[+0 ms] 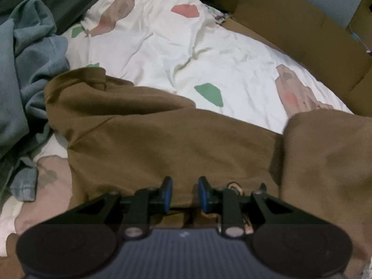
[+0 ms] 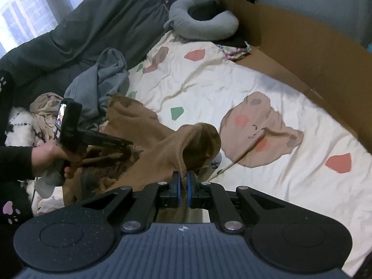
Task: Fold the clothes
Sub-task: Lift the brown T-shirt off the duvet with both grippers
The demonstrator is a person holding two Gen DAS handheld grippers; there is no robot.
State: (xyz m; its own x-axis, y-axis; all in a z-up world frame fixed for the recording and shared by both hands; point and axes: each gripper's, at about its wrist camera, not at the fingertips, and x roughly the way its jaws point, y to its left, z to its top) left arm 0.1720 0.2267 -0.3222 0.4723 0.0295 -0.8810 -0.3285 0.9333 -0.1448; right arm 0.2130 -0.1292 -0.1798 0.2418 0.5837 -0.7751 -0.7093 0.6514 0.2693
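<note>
Brown garment (image 2: 148, 153) spread on bed sheet (image 2: 267, 88), near-left part of scene. Right tool (image 2: 183, 183) pressed together, pinching garment hem; edge raised off sheet, probably to carry it over for fold. Left tool (image 1: 184, 191) part-spread above brown cloth, nothing visibly between pads; likely poised to pin or take near edge. Open sheet to far and right for laying flat. Cardboard (image 2: 313, 53) bounds right side; blue-grey clothes heap (image 2: 102, 81) crowds left.
</note>
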